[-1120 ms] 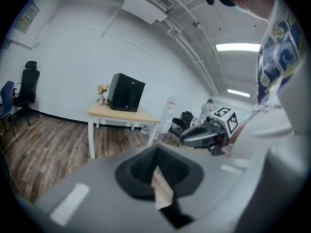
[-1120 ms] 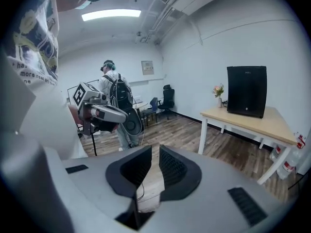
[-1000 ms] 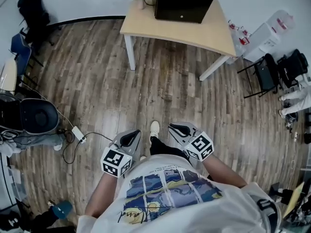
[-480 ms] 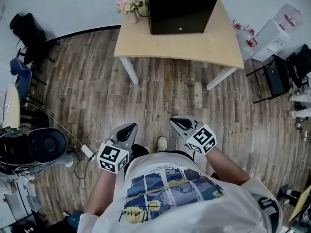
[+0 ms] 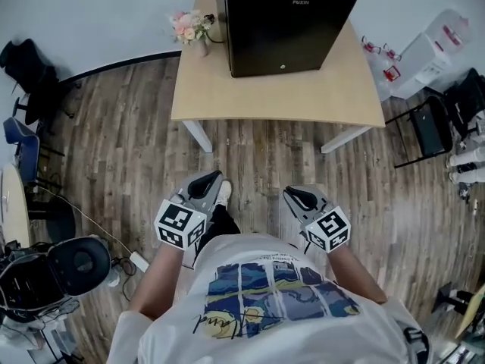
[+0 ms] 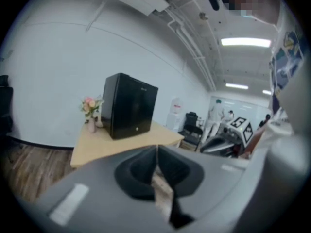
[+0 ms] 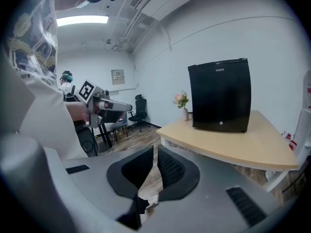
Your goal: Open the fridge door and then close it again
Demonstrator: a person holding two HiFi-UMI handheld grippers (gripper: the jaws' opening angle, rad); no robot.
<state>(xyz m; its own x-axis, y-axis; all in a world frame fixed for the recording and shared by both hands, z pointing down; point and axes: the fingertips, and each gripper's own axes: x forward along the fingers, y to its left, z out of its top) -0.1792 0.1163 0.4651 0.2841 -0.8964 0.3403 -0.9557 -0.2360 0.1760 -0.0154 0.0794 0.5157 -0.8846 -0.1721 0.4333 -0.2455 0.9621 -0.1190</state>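
Observation:
The black fridge (image 5: 284, 21) stands with its door closed on the light wooden table (image 5: 280, 97), ahead of me across bare floor. My left gripper (image 5: 206, 182) and right gripper (image 5: 300, 196) are held at waist height, well short of the table, both pointing toward it. In the left gripper view the fridge (image 6: 129, 106) is far beyond the left gripper (image 6: 157, 150); its jaws are just opening, tips still nearly together, nothing between them. The right gripper view shows the fridge (image 7: 219, 93) beyond the shut, empty right gripper (image 7: 155, 149).
A vase of flowers (image 5: 189, 29) stands on the table's left corner beside the fridge. A black folding chair (image 5: 424, 123) and white containers (image 5: 413, 51) are at the right. An office chair (image 5: 72, 268) and a floor cable with an adapter (image 5: 138, 261) lie at the lower left.
The person has walked toward the table: fridge and table are nearer and fuller in the head view. Both grippers came along, still held side by side and shut.

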